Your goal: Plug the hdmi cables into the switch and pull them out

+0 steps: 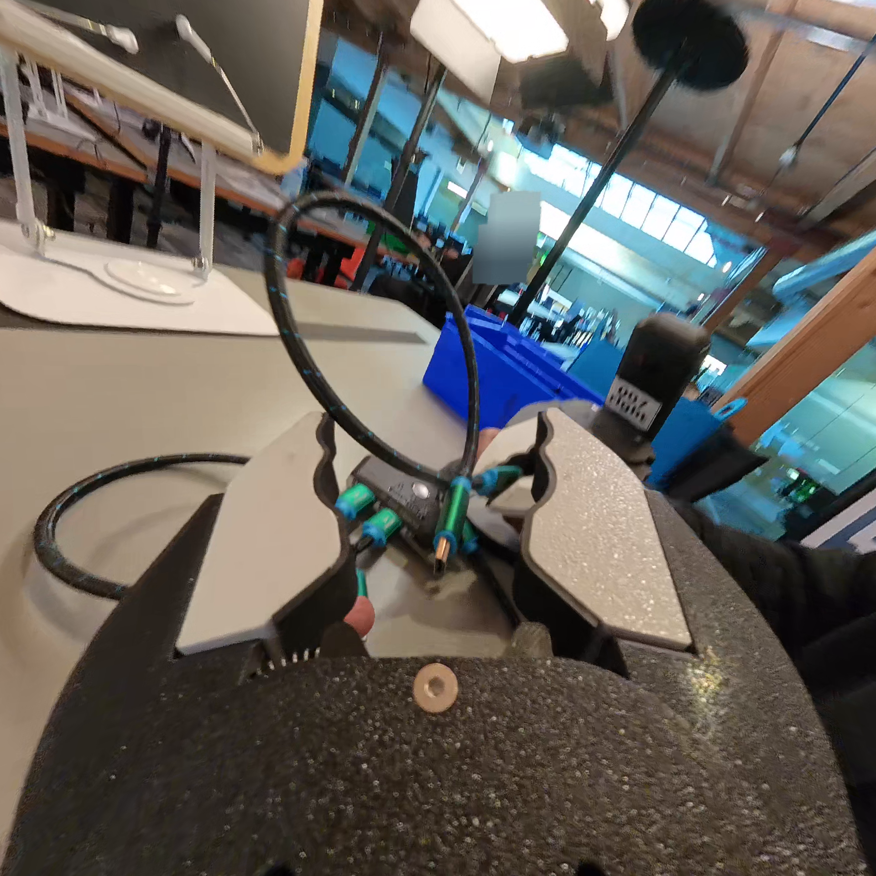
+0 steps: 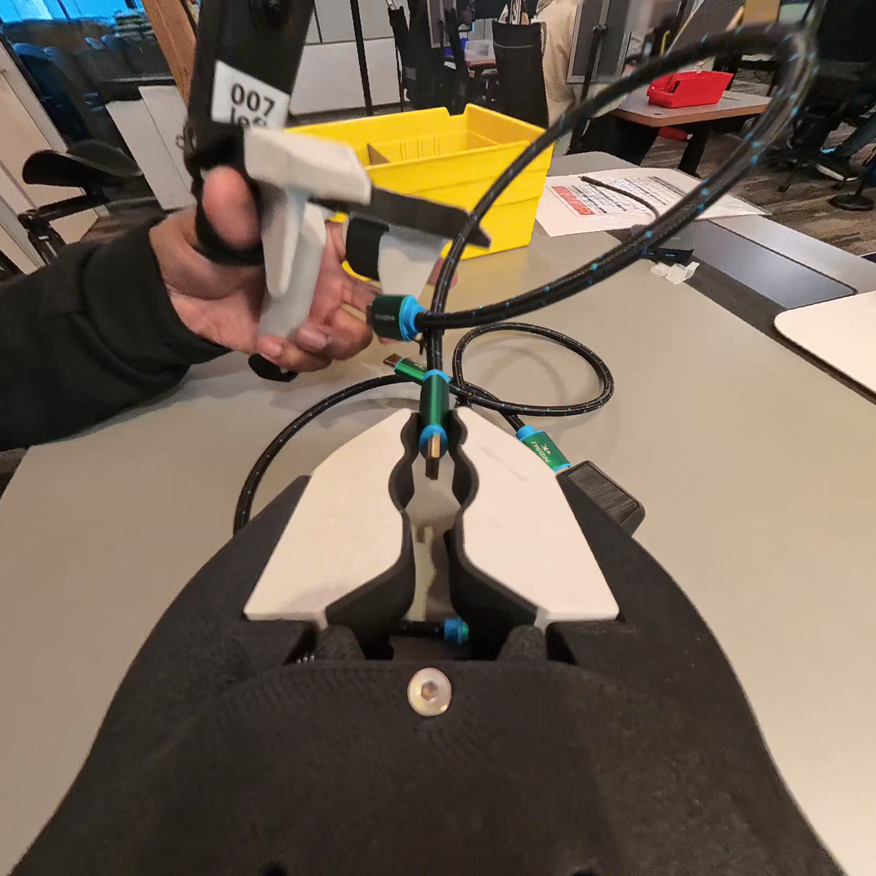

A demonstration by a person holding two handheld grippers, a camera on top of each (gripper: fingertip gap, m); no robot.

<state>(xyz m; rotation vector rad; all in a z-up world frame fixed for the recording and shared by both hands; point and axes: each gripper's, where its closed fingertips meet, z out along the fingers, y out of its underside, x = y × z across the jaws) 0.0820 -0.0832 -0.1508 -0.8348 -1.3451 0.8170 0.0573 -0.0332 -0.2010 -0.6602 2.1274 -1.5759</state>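
Note:
My right gripper (image 2: 434, 419) is shut on a green HDMI plug (image 2: 434, 400), gold tip pointing back at the camera. Its braided black cable (image 2: 521, 156) loops up and back to a second green plug (image 2: 389, 318). That plug hangs free between the wide-open fingers of my left gripper (image 1: 435, 450), where it also shows in the left wrist view (image 1: 451, 514). The black switch (image 1: 403, 493) lies on the table beyond, with green plugs (image 1: 356, 502) in it. In the right wrist view the switch (image 2: 604, 490) sits beside my right finger with a plug (image 2: 542, 450) in it.
A loose plug (image 2: 408, 367) and coiled cable (image 2: 569, 369) lie on the grey table (image 2: 663, 569). A yellow bin (image 2: 450, 161) and papers (image 2: 640, 194) stand behind. A blue bin (image 1: 497, 374) and a white stand base (image 1: 118, 284) are at the table's far side. The grippers' ends are close to 8 cm from one another.

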